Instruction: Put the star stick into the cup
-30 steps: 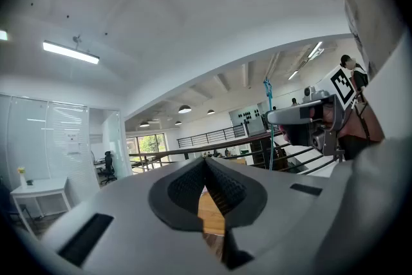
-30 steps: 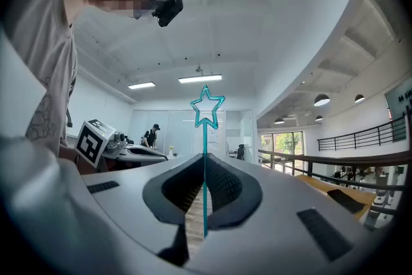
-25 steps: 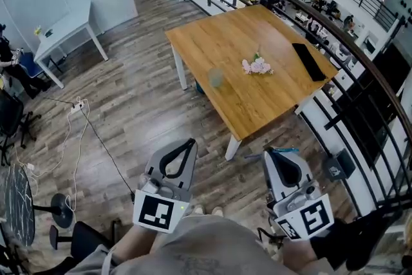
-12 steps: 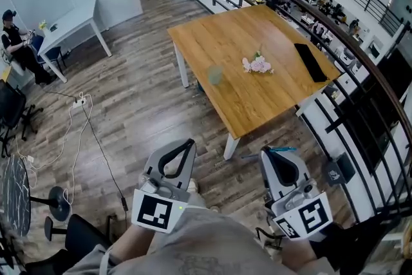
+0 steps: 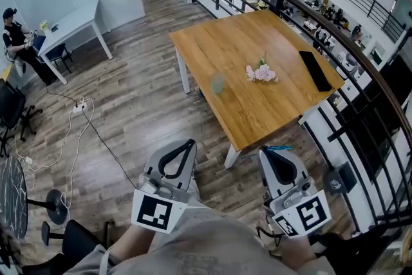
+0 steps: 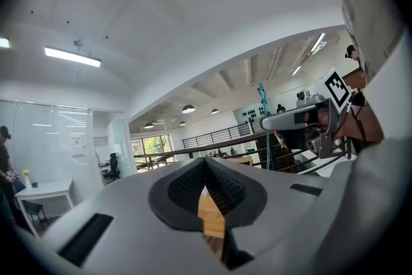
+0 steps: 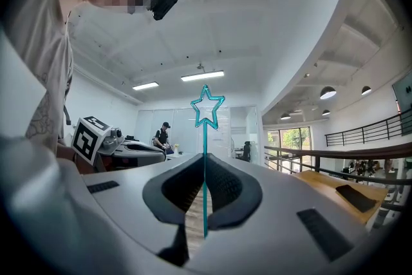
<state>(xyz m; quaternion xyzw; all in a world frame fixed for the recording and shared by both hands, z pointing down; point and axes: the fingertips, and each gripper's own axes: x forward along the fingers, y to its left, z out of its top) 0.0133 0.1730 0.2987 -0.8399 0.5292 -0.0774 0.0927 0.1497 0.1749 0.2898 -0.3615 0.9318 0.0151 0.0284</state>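
A translucent cup (image 5: pixel 217 82) stands on the wooden table (image 5: pixel 238 48) near its left edge, well ahead of both grippers. My right gripper (image 5: pixel 266 152) is shut on the teal star stick (image 7: pixel 205 158), which stands upright between its pads with the star (image 7: pixel 207 107) above the jaws. In the head view only a short teal piece of the star stick (image 5: pixel 280 148) shows beside the gripper. My left gripper (image 5: pixel 191 142) is shut and holds nothing. Both are held low, over the floor, short of the table's near corner.
Pink flowers (image 5: pixel 261 73) and a flat black object (image 5: pixel 316 71) lie on the table. A black railing (image 5: pixel 360 74) runs along the right. A white desk (image 5: pixel 71 26) with a seated person (image 5: pixel 19 48) is at far left. Cables (image 5: pixel 77 132) cross the wooden floor.
The view has shifted slightly, and the table now sits a little lower and further right. Both grippers keep their pose, and the right one still holds the stick.
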